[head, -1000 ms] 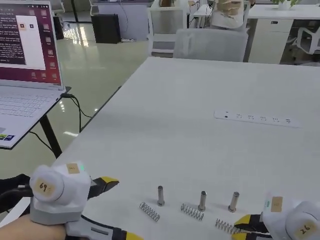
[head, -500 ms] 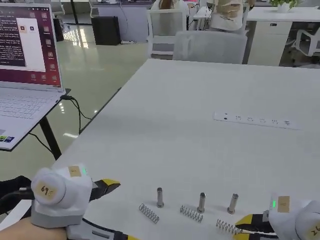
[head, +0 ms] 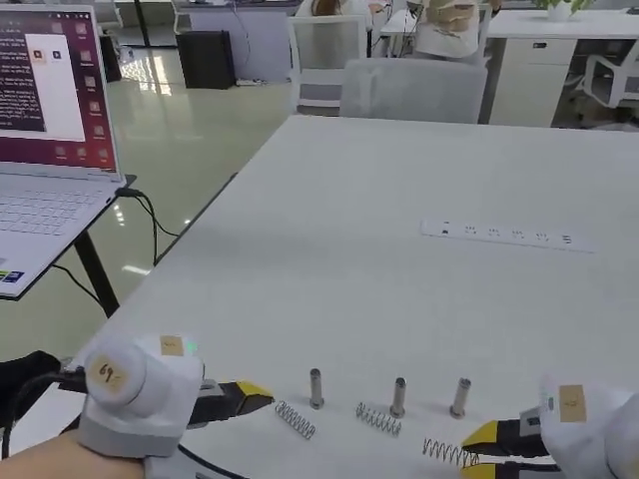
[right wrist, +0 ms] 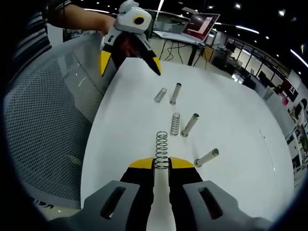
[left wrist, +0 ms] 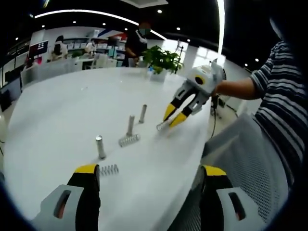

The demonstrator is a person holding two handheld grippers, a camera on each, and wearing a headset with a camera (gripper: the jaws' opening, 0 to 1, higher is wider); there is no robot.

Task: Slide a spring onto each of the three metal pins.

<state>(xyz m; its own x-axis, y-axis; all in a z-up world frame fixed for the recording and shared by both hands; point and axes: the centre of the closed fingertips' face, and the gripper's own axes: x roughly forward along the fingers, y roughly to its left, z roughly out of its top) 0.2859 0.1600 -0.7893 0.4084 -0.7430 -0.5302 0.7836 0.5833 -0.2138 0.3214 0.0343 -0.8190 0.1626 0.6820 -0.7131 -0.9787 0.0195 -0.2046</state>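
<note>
Three short metal pins stand upright in a row near the table's front edge: left pin [head: 316,387], middle pin [head: 398,396], right pin [head: 460,396]. A spring lies flat on the table in front of each one: left spring [head: 296,419], middle spring [head: 378,419], right spring [head: 444,453]. My right gripper [head: 481,451] is shut on the near end of the right spring [right wrist: 161,144], which stays flat on the table. My left gripper [left wrist: 150,171] is wide open and holds nothing. Its upper tip hovers just left of the left spring [left wrist: 109,169].
A white power strip [head: 504,236] lies further back on the white table [head: 399,180]. An open laptop [head: 50,150] sits on a stand to the left. Grey mesh chairs [head: 414,90] stand behind the table, and another mesh chair [right wrist: 43,120] is at its front edge.
My left gripper has moved right and down toward the left spring. The right gripper stays at the right spring's end. The camera has dipped slightly.
</note>
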